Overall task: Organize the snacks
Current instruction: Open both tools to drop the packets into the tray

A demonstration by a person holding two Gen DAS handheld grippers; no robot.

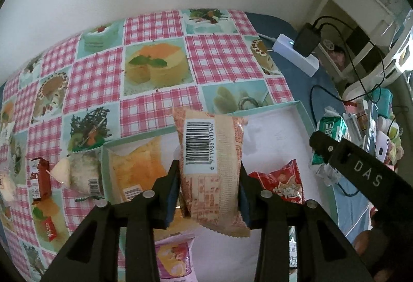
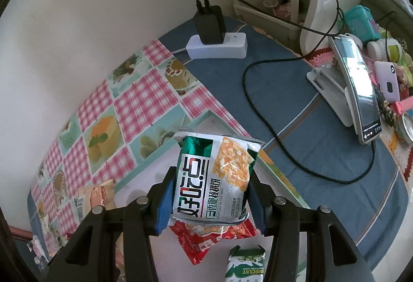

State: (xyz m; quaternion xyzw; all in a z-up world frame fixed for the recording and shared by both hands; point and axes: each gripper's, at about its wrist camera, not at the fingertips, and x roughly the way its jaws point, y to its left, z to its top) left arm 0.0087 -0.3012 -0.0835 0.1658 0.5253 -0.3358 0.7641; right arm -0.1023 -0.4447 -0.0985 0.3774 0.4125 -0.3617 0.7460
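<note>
My left gripper [image 1: 209, 165] is shut on an orange-beige snack packet [image 1: 211, 153] with a barcode, upright over a white box with a teal rim [image 1: 302, 111]. The same packet [image 2: 95, 194] shows at the left in the right wrist view. My right gripper [image 2: 213, 173] is shut on a green and white packet [image 2: 214, 173], held above the box's right rim [image 2: 278, 173]. Inside the box lie a red packet [image 1: 284, 183], a yellow-orange packet [image 1: 136, 168], a pink packet [image 1: 173, 258] and a green biscuit packet [image 2: 245, 266].
Left of the box on the checked tablecloth [image 1: 214, 57] lie a pale packet [image 1: 82, 173], a red-brown bar [image 1: 40, 178] and a small red sweet [image 1: 50, 229]. A power strip with a black charger [image 2: 219, 47], trailing cables, a phone on a stand [image 2: 361, 91] and clutter fill the right side.
</note>
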